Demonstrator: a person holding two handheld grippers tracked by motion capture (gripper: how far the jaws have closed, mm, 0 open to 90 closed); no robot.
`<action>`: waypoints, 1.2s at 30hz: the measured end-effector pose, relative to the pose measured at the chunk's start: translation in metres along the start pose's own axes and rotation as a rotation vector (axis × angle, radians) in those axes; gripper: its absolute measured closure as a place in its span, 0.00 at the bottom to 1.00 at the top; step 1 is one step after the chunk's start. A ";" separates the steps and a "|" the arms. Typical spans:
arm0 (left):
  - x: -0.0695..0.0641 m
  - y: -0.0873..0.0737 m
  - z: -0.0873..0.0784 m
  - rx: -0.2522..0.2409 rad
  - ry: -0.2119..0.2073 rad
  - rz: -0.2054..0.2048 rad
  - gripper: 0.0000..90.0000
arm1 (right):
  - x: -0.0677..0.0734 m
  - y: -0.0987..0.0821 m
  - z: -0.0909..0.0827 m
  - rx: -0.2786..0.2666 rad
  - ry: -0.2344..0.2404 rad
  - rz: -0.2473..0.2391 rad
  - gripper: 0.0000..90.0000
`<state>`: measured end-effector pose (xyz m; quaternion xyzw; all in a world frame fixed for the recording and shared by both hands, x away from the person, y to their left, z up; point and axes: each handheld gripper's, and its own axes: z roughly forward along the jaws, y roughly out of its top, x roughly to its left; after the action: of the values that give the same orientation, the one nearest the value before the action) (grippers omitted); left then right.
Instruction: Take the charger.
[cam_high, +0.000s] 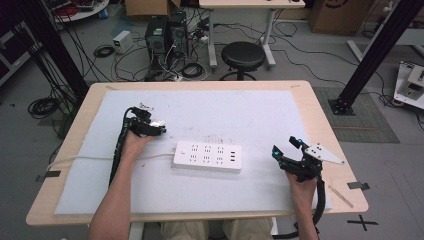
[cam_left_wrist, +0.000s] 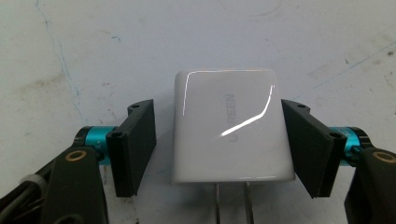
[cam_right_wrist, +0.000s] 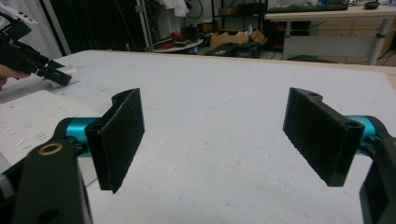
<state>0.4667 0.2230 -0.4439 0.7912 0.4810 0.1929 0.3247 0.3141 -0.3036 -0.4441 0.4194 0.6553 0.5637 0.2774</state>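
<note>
The white charger, centre frame between the left gripper's parted, non-touching jaws, needs squeezing squarely on its sides; right gripper gapes empty.

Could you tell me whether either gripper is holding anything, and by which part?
Nothing is gripped yet: the left gripper straddles the white charger, a gap showing at its left side; the right gripper is open.

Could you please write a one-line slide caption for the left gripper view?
Left gripper brackets a white charger lying on the white mat, prongs toward the camera, a gap at the left jaw.
</note>
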 end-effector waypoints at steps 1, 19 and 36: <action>0.000 0.000 0.000 0.001 0.000 0.001 0.33 | 0.000 0.000 0.000 0.000 0.000 -0.001 0.23; -0.002 0.001 -0.002 -0.004 -0.013 0.019 0.47 | 0.000 0.000 0.000 -0.001 0.000 -0.006 0.23; -0.004 0.005 -0.013 -0.027 -0.001 0.015 0.47 | 0.000 0.000 0.000 0.000 0.004 -0.002 0.23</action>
<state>0.4598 0.2223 -0.4307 0.7905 0.4721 0.2013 0.3342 0.3144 -0.3031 -0.4439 0.4175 0.6564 0.5640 0.2768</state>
